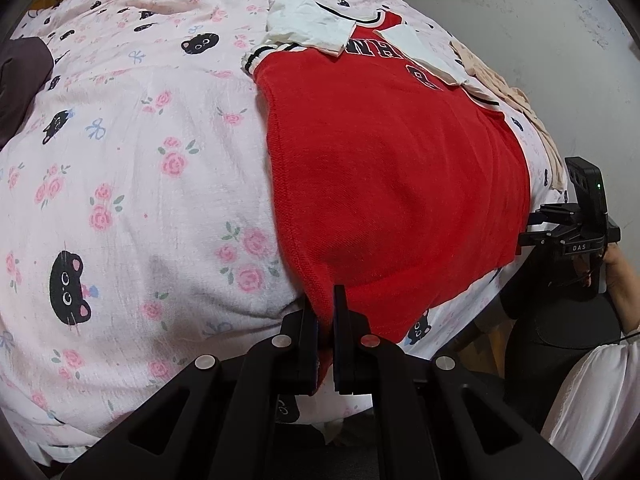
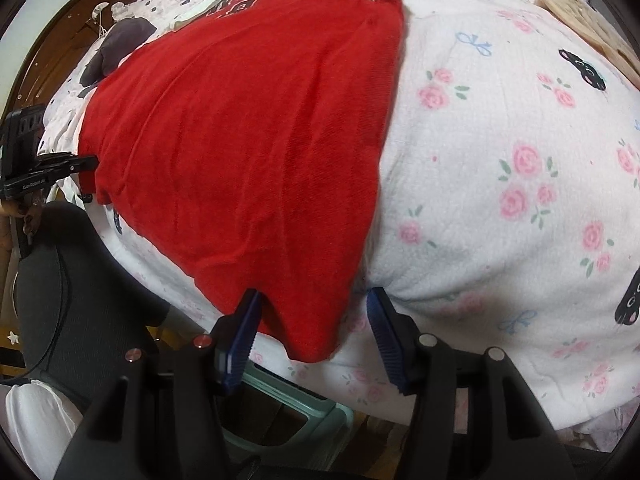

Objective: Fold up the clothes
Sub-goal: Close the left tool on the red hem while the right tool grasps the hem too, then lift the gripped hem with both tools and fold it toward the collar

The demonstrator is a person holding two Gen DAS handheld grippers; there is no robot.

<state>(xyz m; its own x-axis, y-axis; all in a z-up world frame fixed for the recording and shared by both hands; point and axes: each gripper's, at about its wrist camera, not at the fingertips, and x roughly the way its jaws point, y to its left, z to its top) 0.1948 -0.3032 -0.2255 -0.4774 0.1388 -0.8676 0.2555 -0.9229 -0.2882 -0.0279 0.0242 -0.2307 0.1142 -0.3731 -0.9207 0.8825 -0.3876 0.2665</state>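
A red knit sweater (image 1: 392, 168) with white sleeves (image 1: 316, 24) folded over its chest lies flat on the bed, hem toward me. My left gripper (image 1: 326, 304) is shut on the sweater's near left hem corner, with red cloth pinched between the fingers. In the right wrist view the sweater (image 2: 248, 140) reaches down to my right gripper (image 2: 312, 316), which is open, its blue fingertips (image 2: 245, 320) on either side of the right hem corner. Each gripper shows in the other's view: the right gripper (image 1: 536, 226) at the bed's edge, the left gripper (image 2: 86, 162) at the opposite corner.
The bed cover (image 1: 132, 168) is pink with roses and black cats. A dark garment (image 1: 20, 76) lies far left and a beige one (image 1: 500, 80) by the white wall. A teal plastic stool (image 2: 280, 412) stands below the bed edge. A person's dark-clothed leg (image 2: 80, 280) is close.
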